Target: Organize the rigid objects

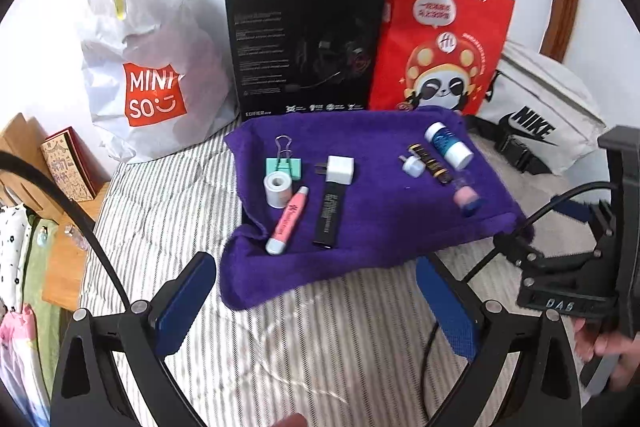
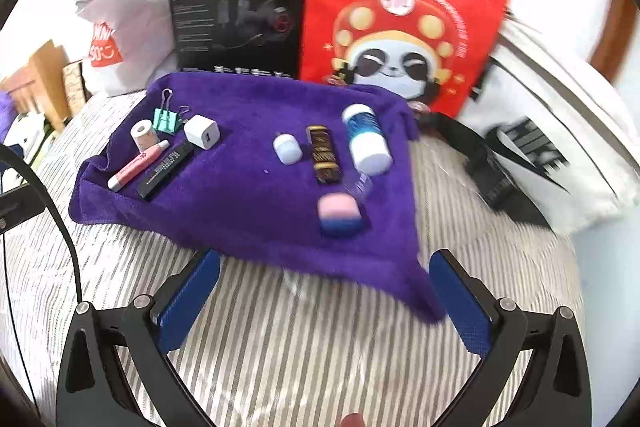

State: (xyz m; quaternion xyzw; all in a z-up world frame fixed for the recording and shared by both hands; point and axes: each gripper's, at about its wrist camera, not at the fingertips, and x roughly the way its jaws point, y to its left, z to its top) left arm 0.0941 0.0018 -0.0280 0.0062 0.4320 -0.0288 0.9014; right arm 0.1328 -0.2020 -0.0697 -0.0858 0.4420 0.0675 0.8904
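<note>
striped bed [image 1: 280, 327], purple towel [image 2: 248, 211] spread on it; bags and a black box [image 1: 304, 43] against the white wall. left tongs [image 1: 316, 303] and right tongs [image 2: 324, 303] both spread apart, empty, at the towel's near edge. pink highlighter [image 1: 287, 221], white charger [image 2: 202, 131] and white bottle [image 2: 366, 141] lie beyond them on the towel.

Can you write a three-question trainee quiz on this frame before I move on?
1. True or false: the left gripper is shut on the pink tube.
2. What does the white charger lie on? A) purple towel B) red bag C) striped bedding
3. Fill in: the green binder clip sits just behind the white ____.

Key: 1 false, both grippers are open and empty, including the right gripper; 2 A, the purple towel; 3 tape roll.
</note>
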